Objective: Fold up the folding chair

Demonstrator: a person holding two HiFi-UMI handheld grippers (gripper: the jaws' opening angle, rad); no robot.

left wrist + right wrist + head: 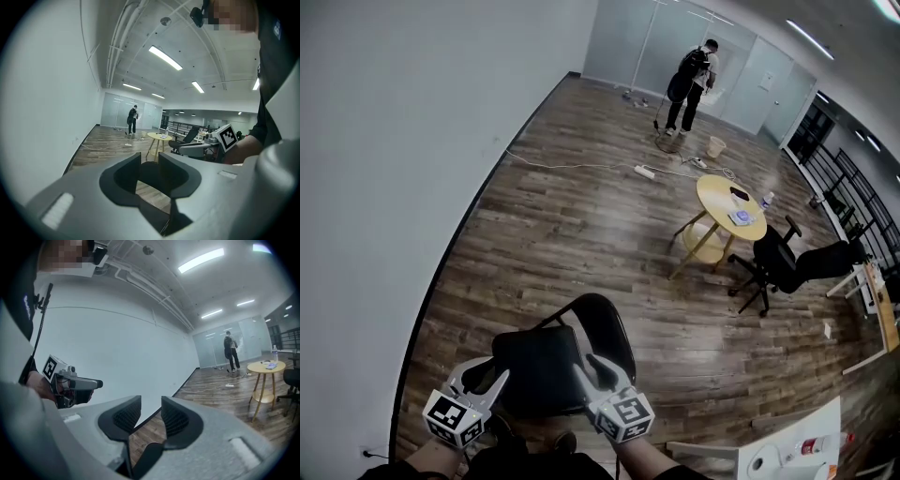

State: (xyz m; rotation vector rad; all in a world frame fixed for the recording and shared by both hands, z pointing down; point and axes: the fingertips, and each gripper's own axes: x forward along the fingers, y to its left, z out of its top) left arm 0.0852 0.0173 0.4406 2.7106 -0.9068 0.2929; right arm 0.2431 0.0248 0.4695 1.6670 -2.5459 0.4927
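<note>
The folding chair (546, 366) stands open on the floor (581, 216) just before the person, and the left claw (149, 161) and right claw (151, 411), each slightly spread and pinching nothing, hover beside its seat, probably to take its edges.

Both grippers held forward, side by side, fingers parted.

The left gripper (487, 377) and right gripper (592, 367) sit low in the head view, near each other and roughly parallel, both pointing away from the body and slightly downward. Each marker cube (453, 419) faces up, toward the head camera. The forearms (645, 457) enter from the bottom edge of that view. In the left gripper view the fingers (126, 173) stand apart with a clear gap between the pads. The right gripper's fingers (180, 420) stand likewise apart, pads pressing on nothing.
</note>
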